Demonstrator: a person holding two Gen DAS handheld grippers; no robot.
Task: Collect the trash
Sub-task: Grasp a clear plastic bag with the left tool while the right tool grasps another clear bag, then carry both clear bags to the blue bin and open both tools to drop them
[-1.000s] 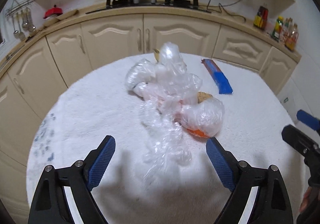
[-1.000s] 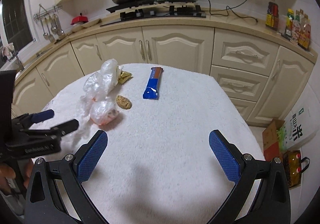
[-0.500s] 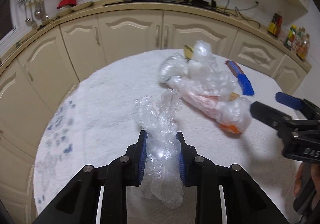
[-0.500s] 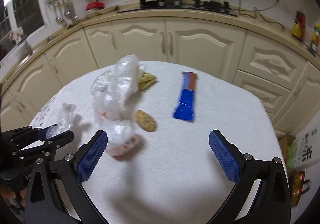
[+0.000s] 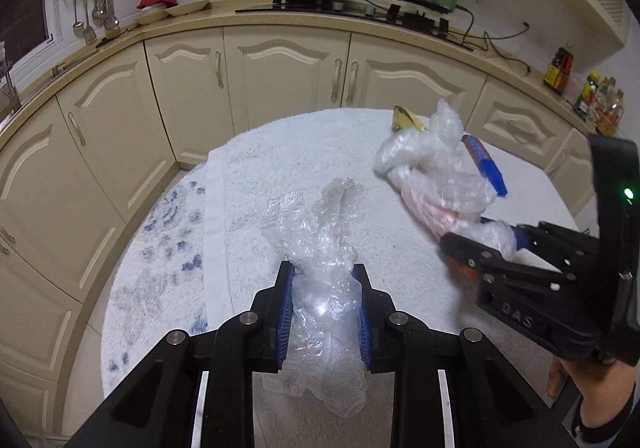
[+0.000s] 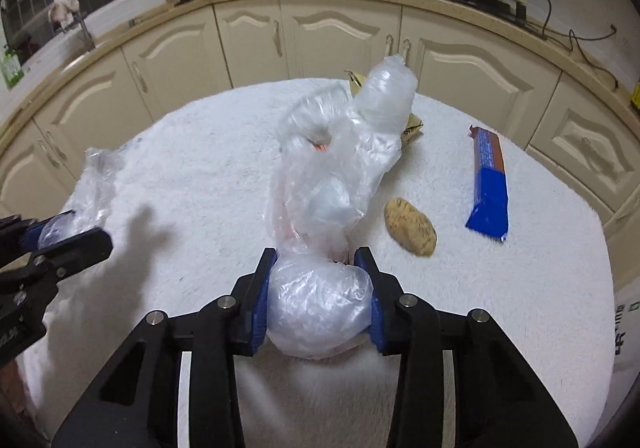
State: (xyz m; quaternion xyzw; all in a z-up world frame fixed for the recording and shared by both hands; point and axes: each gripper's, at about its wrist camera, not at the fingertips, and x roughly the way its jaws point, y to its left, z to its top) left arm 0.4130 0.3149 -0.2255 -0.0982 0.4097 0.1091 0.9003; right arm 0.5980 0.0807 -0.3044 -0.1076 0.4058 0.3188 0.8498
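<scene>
- Crinkled clear plastic film [image 5: 320, 284] sits pinched in the left claw [image 5: 323, 302], which a second ago stood wide open around it; that scrap is now secured.
- Right claw [image 6: 316, 298], fully spread half a second ago, is closing on the knotted end of the clear plastic bag [image 6: 340, 152], pads touching it.
- Still loose on the white tabletop [image 6: 520, 288]: a cookie [image 6: 410, 227], a blue wrapper [image 6: 490, 190] and a gold wrapper [image 5: 404, 119]; collecting is only partway, I judge.
</scene>
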